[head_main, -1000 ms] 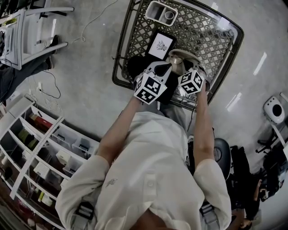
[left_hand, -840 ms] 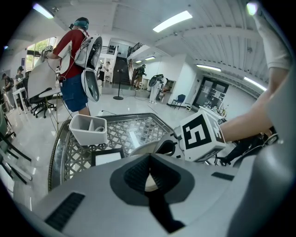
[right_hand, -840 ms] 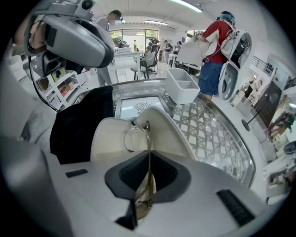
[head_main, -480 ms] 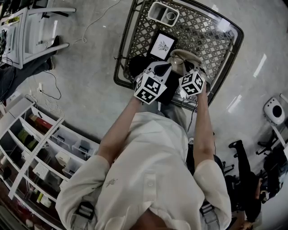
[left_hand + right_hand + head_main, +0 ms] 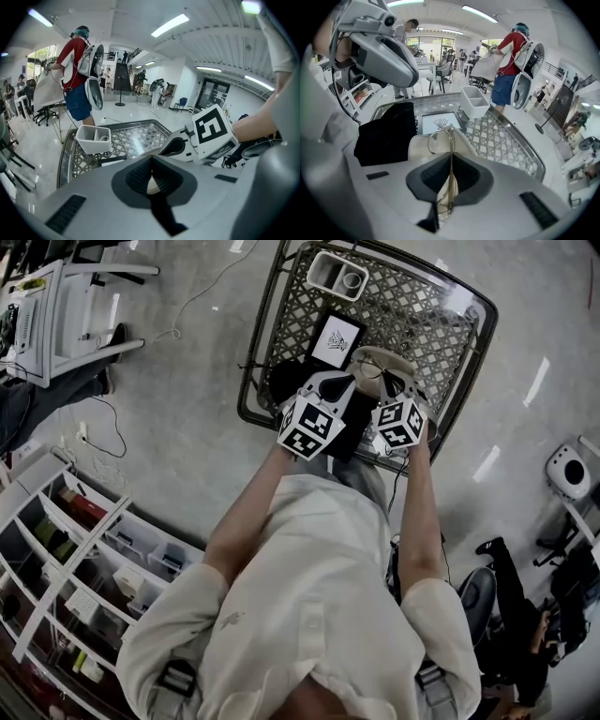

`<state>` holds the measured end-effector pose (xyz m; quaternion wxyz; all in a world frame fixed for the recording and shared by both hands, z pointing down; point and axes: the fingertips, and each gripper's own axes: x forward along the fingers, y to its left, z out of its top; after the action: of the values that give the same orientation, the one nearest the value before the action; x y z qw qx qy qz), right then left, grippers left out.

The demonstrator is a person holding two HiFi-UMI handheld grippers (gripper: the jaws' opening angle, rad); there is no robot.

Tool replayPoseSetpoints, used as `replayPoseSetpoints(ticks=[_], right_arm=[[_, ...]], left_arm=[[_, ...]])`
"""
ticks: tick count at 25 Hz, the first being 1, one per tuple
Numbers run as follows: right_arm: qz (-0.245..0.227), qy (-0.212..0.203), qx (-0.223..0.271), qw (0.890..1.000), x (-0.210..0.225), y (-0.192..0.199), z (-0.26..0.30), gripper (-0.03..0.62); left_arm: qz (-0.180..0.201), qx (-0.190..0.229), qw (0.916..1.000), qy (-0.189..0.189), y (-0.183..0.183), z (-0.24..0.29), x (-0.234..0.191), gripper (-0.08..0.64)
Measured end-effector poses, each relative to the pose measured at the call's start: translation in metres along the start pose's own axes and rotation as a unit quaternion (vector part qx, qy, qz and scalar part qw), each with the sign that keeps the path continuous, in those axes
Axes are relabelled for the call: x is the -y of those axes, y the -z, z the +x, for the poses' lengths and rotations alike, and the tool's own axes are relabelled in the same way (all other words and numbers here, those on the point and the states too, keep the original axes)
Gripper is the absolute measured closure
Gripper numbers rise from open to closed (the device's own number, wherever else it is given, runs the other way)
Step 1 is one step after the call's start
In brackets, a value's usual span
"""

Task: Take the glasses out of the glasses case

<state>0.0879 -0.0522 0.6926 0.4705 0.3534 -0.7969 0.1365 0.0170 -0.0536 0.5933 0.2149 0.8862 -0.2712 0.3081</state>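
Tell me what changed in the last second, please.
The right gripper, shut on the glasses, drew back slightly towards the person, and the glasses seem to rise a little from the glasses case. The left gripper stayed shut on the glasses case; black cloth and framed picture did not move.

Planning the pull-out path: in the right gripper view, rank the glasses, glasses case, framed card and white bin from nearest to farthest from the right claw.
1. glasses, clamped in the right claw.
2. glasses case, just ahead, under them.
3. framed card, beyond the case.
4. white bin, farthest, ahead-right.
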Motion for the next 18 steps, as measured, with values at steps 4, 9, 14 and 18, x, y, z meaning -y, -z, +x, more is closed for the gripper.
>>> replayPoseSetpoints(ticks=[4,9,14,18], right_arm=[[0.012,0.017,0.019,1.0,0.006,-0.01,-0.018,0.572],[0.024,0.036,0.042,0.998,0.013,-0.02,-0.04,0.572],[0.042,0.056,0.069,0.995,0.019,-0.033,-0.07,0.572],[0.06,0.073,0.095,0.991,0.025,-0.048,-0.097,0.572]], left_arm=[[0.006,0.008,0.9999,-0.002,-0.007,-0.007,0.002,0.546],[0.017,0.018,0.9997,-0.007,-0.016,-0.015,0.005,0.548],[0.025,0.031,0.9992,-0.009,-0.028,-0.028,0.008,0.548],[0.031,0.044,0.9985,-0.009,-0.04,-0.039,0.011,0.548]])
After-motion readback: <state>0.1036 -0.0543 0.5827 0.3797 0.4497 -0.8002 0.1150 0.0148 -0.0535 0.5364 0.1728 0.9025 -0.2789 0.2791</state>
